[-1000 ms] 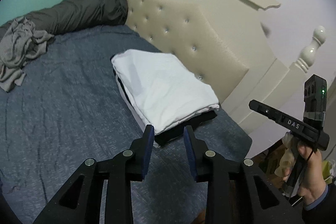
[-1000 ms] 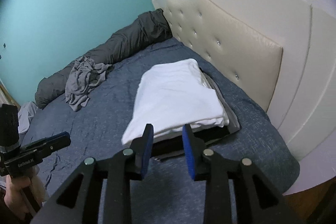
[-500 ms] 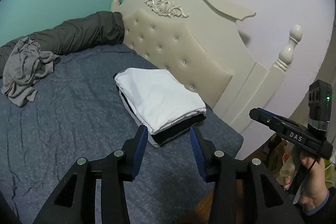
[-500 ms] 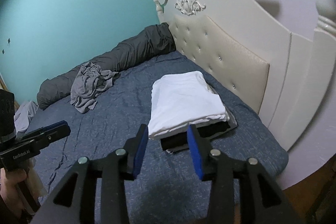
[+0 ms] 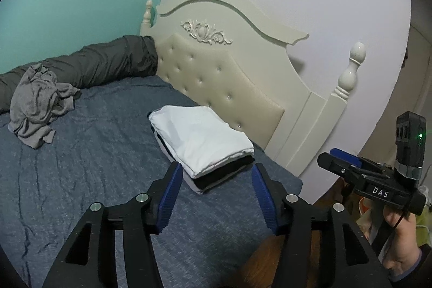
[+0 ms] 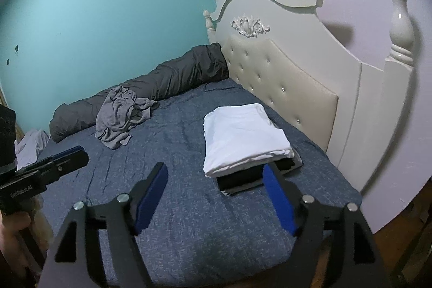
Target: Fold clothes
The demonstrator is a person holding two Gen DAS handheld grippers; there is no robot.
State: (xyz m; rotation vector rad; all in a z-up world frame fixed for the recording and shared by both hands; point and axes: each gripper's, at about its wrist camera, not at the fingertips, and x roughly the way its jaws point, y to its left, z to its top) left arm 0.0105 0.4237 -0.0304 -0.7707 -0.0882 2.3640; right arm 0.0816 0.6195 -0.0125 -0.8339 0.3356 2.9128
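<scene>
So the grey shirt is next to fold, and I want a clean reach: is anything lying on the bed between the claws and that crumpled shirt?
Nothing visible: only bare blue bedspread lies between the opening, empty claws and the grey shirt. The folded stack sits off to the right.

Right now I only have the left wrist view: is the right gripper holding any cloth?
Observer: No. In the right wrist view the right gripper has nothing between its fingers; its jaws are opening above the blue bedspread.
Operator: Anything unfolded besides the crumpled grey garment?
Observer: Possibly. A pale cloth lies beside the far end of the dark rolled duvet, near the bed's edge. Your view cuts that end off.
</scene>
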